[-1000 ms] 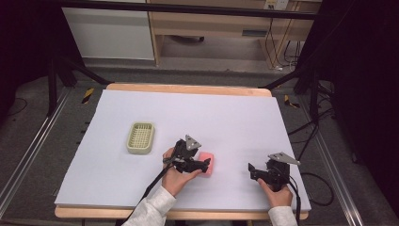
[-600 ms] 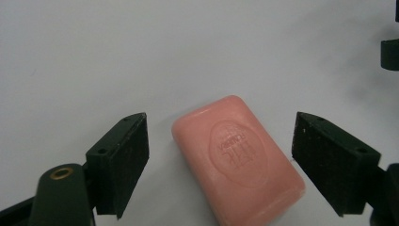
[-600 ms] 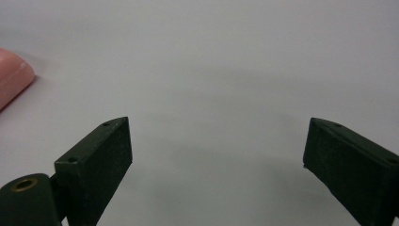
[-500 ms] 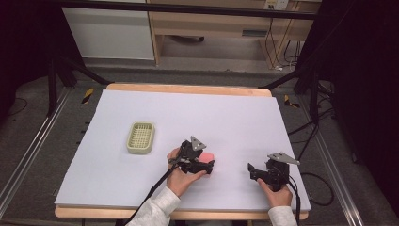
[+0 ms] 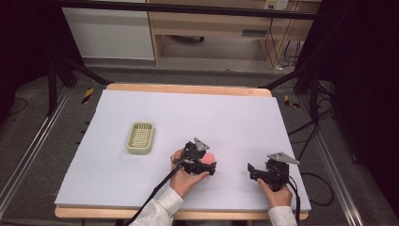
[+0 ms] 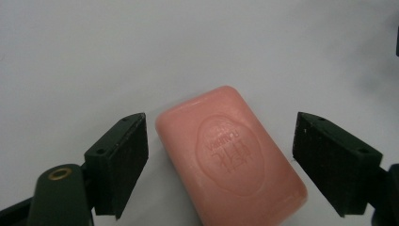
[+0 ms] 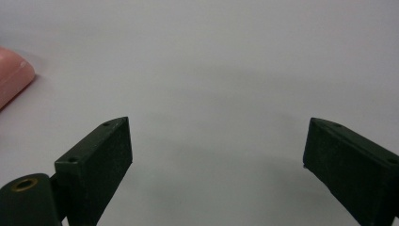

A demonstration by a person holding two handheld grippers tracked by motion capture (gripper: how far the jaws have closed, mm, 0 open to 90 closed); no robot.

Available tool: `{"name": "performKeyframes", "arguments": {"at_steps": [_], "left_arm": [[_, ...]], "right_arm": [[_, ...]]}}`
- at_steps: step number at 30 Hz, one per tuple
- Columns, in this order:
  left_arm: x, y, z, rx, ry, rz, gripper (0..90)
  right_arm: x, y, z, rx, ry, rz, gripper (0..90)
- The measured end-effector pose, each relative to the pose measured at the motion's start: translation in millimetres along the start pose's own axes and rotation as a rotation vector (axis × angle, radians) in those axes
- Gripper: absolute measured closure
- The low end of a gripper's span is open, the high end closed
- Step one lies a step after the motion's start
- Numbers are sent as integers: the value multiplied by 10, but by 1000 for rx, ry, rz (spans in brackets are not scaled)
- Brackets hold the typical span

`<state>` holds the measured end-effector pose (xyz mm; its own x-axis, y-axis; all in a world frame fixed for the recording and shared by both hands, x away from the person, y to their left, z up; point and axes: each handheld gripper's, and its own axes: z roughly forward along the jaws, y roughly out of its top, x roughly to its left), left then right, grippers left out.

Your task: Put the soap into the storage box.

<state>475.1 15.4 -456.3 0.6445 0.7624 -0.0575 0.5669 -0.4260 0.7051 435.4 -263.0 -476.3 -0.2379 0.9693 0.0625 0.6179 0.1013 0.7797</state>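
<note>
A pink bar of soap (image 6: 230, 155) with a stamped oval lies flat on the white table, tilted, between the wide-apart jaws of my left gripper (image 6: 221, 127). The jaws stand on either side of it without touching. In the high view the left gripper (image 5: 207, 161) sits over the soap (image 5: 209, 155) at the front middle of the table. My right gripper (image 5: 254, 172) rests low at the front right, pointing left, open with nothing between its jaws (image 7: 216, 136). One corner of the soap (image 7: 11, 80) shows at the left edge of the right gripper view.
A pale green slotted soap dish (image 5: 140, 137) stands on the white table sheet (image 5: 226, 113), left of the left gripper. A wooden table edge (image 5: 188, 88) runs along the back. Cables trail from both grippers toward the front edge.
My left gripper has shifted a little to the right and closer over the soap, covering more of it. The right gripper has hardly moved.
</note>
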Motion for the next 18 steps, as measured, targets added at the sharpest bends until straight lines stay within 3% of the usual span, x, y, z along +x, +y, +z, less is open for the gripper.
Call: {"name": "performKeyframes", "arguments": {"at_steps": [18], "left_arm": [[-3, -23, 71, 42, -13, -6, 216]], "right_arm": [[1, 0, 9, 7, 0, -5, 91]]}}
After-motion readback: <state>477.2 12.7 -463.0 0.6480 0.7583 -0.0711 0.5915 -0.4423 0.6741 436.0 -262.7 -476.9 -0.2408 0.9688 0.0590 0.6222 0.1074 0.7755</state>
